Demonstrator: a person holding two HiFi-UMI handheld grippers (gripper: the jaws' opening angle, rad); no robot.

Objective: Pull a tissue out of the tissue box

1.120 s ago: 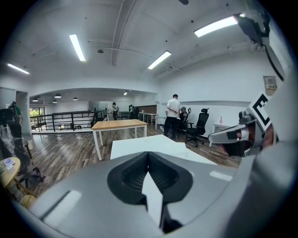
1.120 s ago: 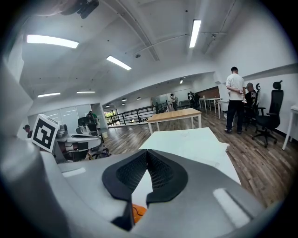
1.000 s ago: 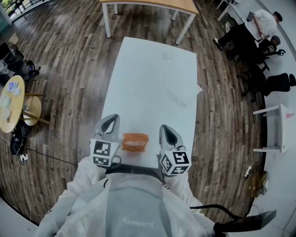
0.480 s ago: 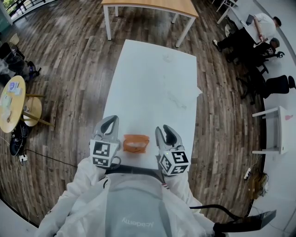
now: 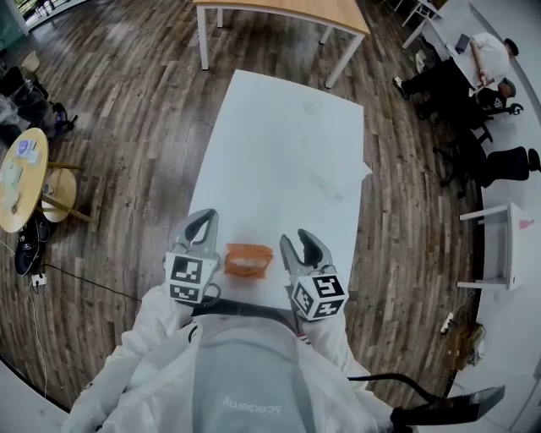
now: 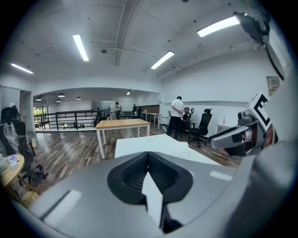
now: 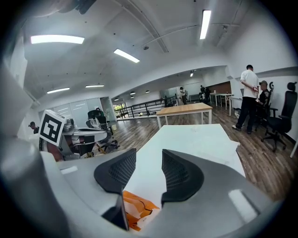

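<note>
An orange tissue box (image 5: 248, 260) lies on the near end of the white table (image 5: 287, 144), between my two grippers. The left gripper (image 5: 204, 218) stays left of the box, its jaws together and nothing in them; the left gripper view shows its tips (image 6: 148, 155) meeting. My right gripper (image 5: 301, 240) is right of the box. Its jaws have just been opening and now stand open with nothing between them. In the right gripper view the box (image 7: 138, 211) shows below the spread jaws (image 7: 149, 156), toward the left one.
A wooden-topped table (image 5: 279, 8) stands past the far end of the white table. People sit at desks with office chairs (image 5: 473, 76) at the upper right. A round yellow table (image 5: 19, 182) is at the left, and a small white side table (image 5: 499, 245) at the right.
The right gripper's jaws have gone from shut to wide open, staying beside the box. The left gripper and the box have not moved.
</note>
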